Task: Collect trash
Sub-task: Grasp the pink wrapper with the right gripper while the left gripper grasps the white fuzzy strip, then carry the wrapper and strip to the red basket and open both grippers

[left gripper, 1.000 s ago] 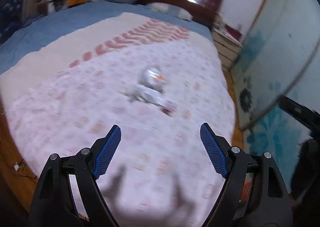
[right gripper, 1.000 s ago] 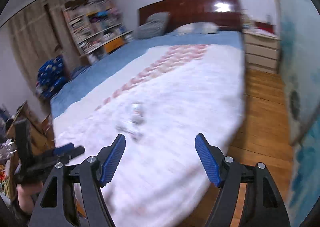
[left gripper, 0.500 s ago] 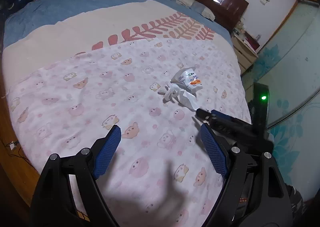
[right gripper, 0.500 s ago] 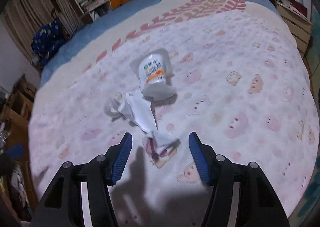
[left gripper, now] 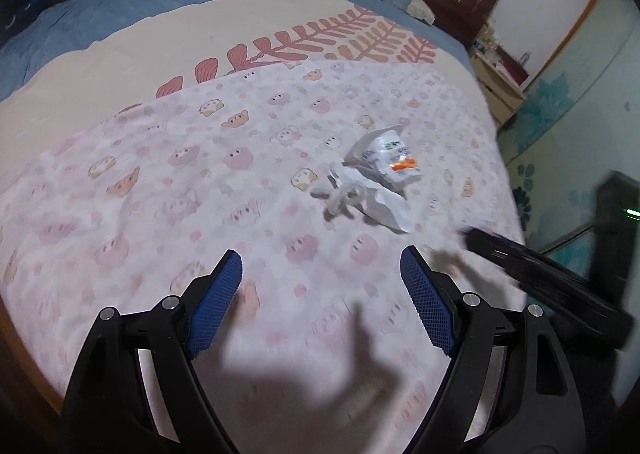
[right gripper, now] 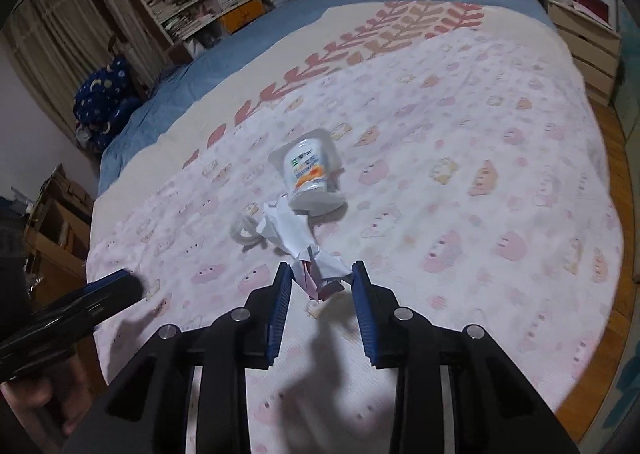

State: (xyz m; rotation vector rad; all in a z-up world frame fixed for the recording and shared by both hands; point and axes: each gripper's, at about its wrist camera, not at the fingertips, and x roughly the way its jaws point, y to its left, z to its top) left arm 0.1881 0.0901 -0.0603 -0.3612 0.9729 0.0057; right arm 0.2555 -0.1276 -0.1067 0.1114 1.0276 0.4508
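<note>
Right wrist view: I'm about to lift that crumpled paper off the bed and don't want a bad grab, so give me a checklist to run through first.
1. Crumpled paper between the right gripper jaws: ok, its near end lies there while the jaws are closing.
2. Pads pressing the paper: cannot tell.
3. Blanket clear of the jaws: cannot tell, it lies right under the tips.
4. Yogurt cup outside the grasp: ok, it lies on its side beyond the paper.
5. Left gripper out of the way: ok, open and empty, short of the trash.
</note>
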